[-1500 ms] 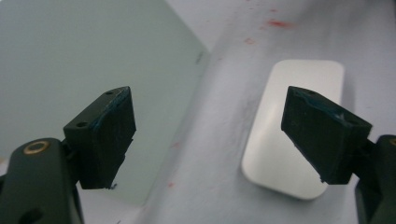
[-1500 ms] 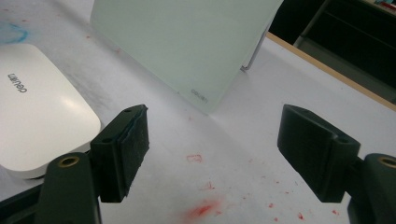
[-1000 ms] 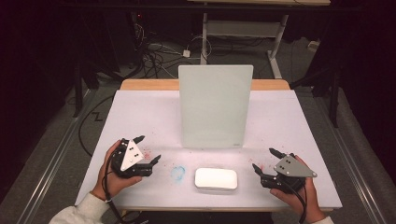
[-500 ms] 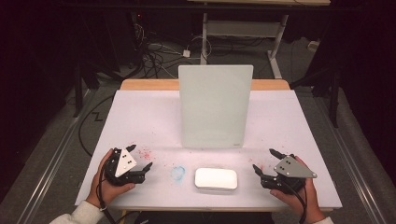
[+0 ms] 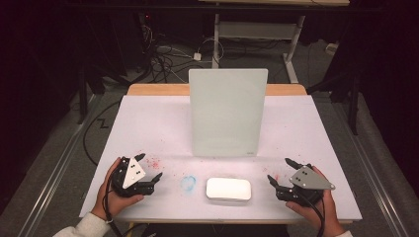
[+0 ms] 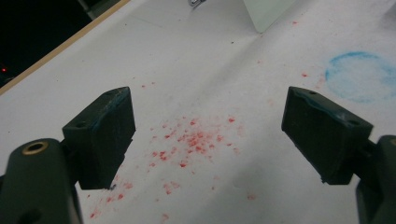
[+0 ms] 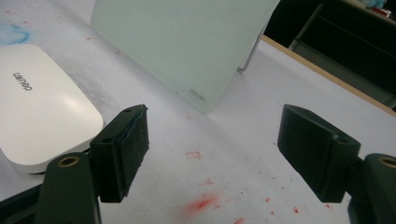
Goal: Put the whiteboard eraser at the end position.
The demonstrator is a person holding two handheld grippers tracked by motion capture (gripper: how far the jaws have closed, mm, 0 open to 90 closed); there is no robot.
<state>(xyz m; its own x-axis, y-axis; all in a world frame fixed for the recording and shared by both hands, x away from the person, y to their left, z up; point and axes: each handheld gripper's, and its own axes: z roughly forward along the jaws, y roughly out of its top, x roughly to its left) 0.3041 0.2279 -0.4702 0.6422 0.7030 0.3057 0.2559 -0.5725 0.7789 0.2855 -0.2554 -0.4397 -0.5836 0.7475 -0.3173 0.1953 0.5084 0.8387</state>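
I have both tools resting low at the near edge of the white paper-covered table (image 5: 148,123), and nothing is in either one. My left gripper (image 5: 147,170) sits at the near left with its jaws spread wide; in the left gripper view (image 6: 208,135) they frame a scatter of red marker specks (image 6: 191,142) on the paper, with a smudged blue ring stain (image 6: 359,77) further to the right. My right gripper (image 5: 282,173) sits at the near right, jaws likewise wide apart and empty (image 7: 212,154), over a few more red smears (image 7: 201,203).

The thing nearest both tools is the flat white rounded-rectangle eraser block (image 5: 228,189), lying at the near middle of the table between the two grippers, apart from each. In the right gripper view it lies to the left of the jaws, just beside the left one (image 7: 42,116). Behind it, toward the far side, stands the upright pale green frosted glass board (image 5: 228,113), leaning slightly back; its face looks clean, as far as I can tell.

My reading is that the work has not begun: the block is untouched, the board is not held, and the stains remain on the paper. What is left is to close on the block, probably with the right tool, since it is aimed closer.
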